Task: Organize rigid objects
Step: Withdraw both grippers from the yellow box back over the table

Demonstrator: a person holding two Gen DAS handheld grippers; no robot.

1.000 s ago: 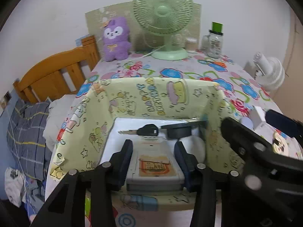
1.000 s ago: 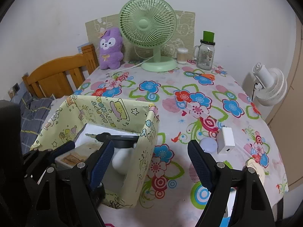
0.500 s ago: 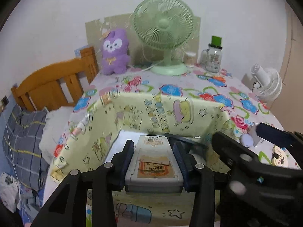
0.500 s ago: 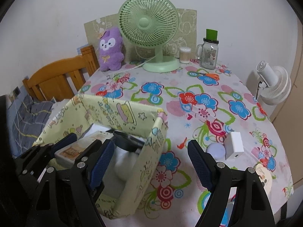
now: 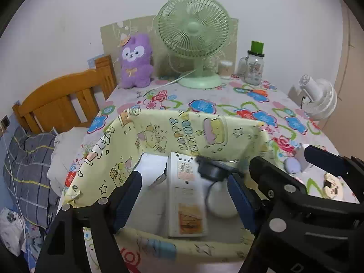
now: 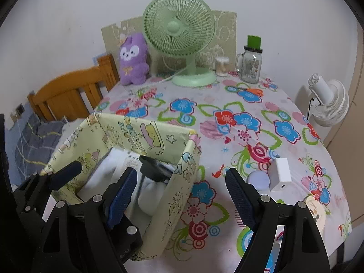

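A yellow cartoon-print box [image 5: 200, 134] stands on the flowered table; it also shows in the right wrist view [image 6: 150, 134]. A white rectangular device [image 5: 185, 195] lies in it, beside a key [image 5: 159, 179], a black round lid [image 5: 210, 170] and a white rounded object [image 5: 219, 202]. My left gripper [image 5: 184, 195] is open above the box, the device lying loose between its jaws. My right gripper [image 6: 179, 195] is open and empty over the box's right wall. A white charger [image 6: 281, 174] and a lilac disc [image 6: 258, 179] lie on the table to the right.
A green fan [image 6: 182, 36], a purple plush [image 6: 133, 60], a glass jar [image 6: 250, 64] and a cotton-swab tub [image 6: 221, 66] stand at the back. A white fan [image 6: 329, 100] stands off the right edge. A wooden headboard [image 5: 61, 100] and bedding are left. A round cartoon item [image 5: 333, 185] lies right.
My left gripper has opened and let go of the white device, which now lies in the box. Both grippers have drawn up and back a little.
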